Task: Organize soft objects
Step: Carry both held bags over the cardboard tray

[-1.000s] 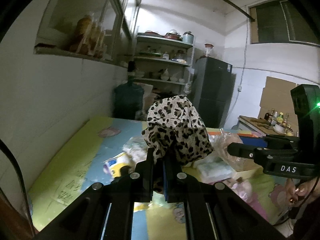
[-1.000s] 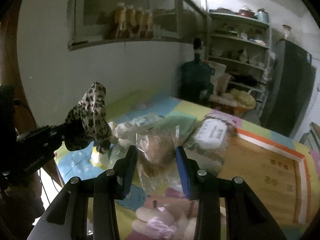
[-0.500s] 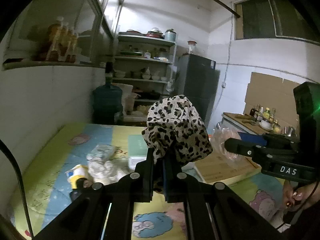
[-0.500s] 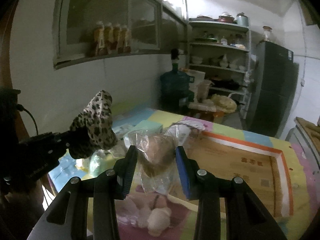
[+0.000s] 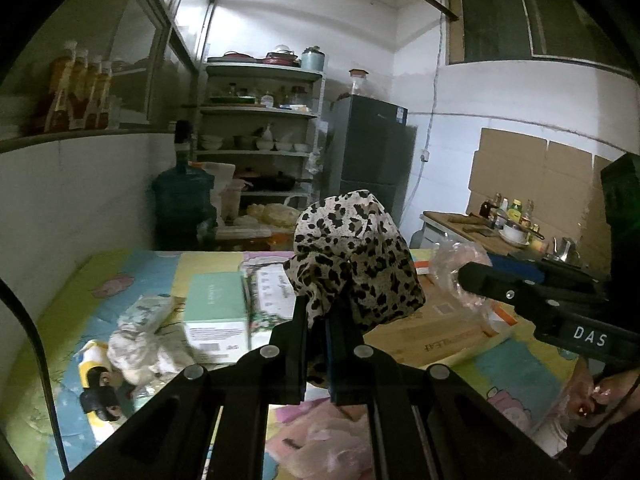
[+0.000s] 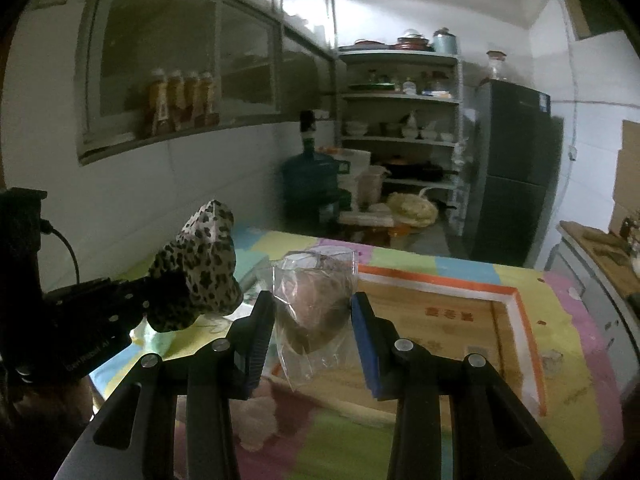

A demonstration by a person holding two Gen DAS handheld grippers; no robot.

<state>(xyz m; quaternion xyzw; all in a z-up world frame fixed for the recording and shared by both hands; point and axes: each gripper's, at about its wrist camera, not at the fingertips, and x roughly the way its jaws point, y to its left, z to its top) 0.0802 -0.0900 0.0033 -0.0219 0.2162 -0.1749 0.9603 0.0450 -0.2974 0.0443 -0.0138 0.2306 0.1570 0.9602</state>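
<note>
**Both grippers carry soft items above the patterned bench**

Left wrist view: the left gripper (image 5: pixel 319 312) is clenched on a leopard-print cloth (image 5: pixel 352 264), whose bunched bulk stands up above the fingertips while a fold hangs down between the two fingers. Below it lies the bench (image 5: pixel 132 268), covered in a pastel cartoon-print mat. On the mat to the left sit a mint-green box (image 5: pixel 214 312), a crumpled pale bundle (image 5: pixel 144 344) and a small black item (image 5: pixel 98 394) near the edge. A flat cardboard box (image 5: pixel 432 332) lies to the right, behind the cloth. The right gripper (image 5: pixel 476 280) reaches in from the right edge, with a clear plastic bag (image 5: pixel 456 268) at its tip. At the bottom a pinkish bag (image 5: pixel 320 444) lies on the mat under the gripper frame.

Right wrist view: the right gripper (image 6: pixel 314 320) is closed on the clear plastic bag (image 6: pixel 316 304), which holds something brownish; both pads press its sides and the bag is lifted off the bench. Behind it lies the cardboard box (image 6: pixel 452 320) with an orange and white rim. On the left the left gripper (image 6: pixel 160 292) holds the leopard-print cloth (image 6: pixel 200 268) in the air, just beside the bag. A blue water jug (image 6: pixel 316 184) and a dark fridge (image 6: pixel 516 176) stand at the back.
</note>
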